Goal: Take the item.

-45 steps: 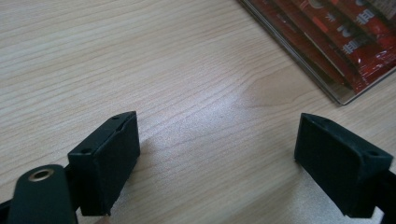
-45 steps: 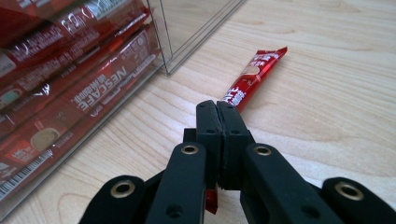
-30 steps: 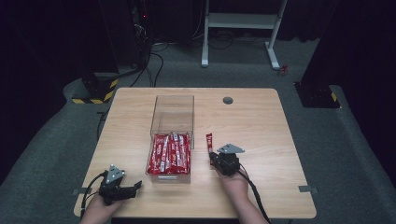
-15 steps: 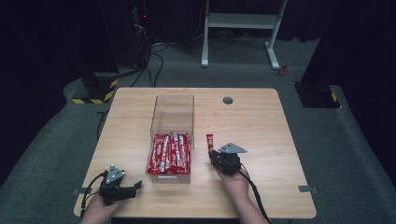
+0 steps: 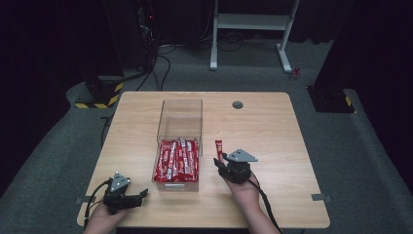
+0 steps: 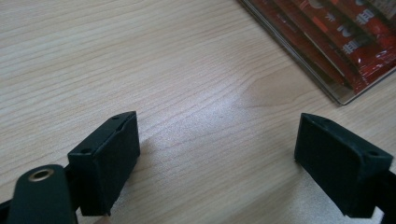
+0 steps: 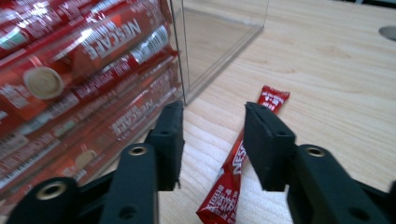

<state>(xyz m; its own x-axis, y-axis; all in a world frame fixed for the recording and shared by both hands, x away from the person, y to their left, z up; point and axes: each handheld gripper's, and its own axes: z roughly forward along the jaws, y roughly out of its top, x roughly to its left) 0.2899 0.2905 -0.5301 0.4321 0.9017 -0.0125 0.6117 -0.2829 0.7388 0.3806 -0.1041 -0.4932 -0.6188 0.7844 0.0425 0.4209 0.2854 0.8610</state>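
Note:
A clear plastic box (image 5: pixel 179 122) stands mid-table, its near half packed with red Nescafe sachets (image 5: pixel 178 161). One loose red sachet (image 5: pixel 219 148) lies on the wood just right of the box. My right gripper (image 5: pixel 218 164) sits at that sachet's near end. In the right gripper view it is open (image 7: pixel 212 122), and the sachet (image 7: pixel 240 156) lies flat on the table under the gap, touching neither jaw. The box wall (image 7: pixel 219 42) and its sachets (image 7: pixel 79 60) are close on the left. My left gripper (image 5: pixel 141 195) rests near the front left edge, wide open (image 6: pixel 217 140) over bare wood.
The box's near corner with sachets (image 6: pixel 336 42) lies ahead and right of the left gripper. A round cable hole (image 5: pixel 237 105) sits at the table's far side. A white desk frame (image 5: pixel 253 22) and a yellow-black striped base (image 5: pixel 100 100) stand beyond the table (image 5: pixel 272 131).

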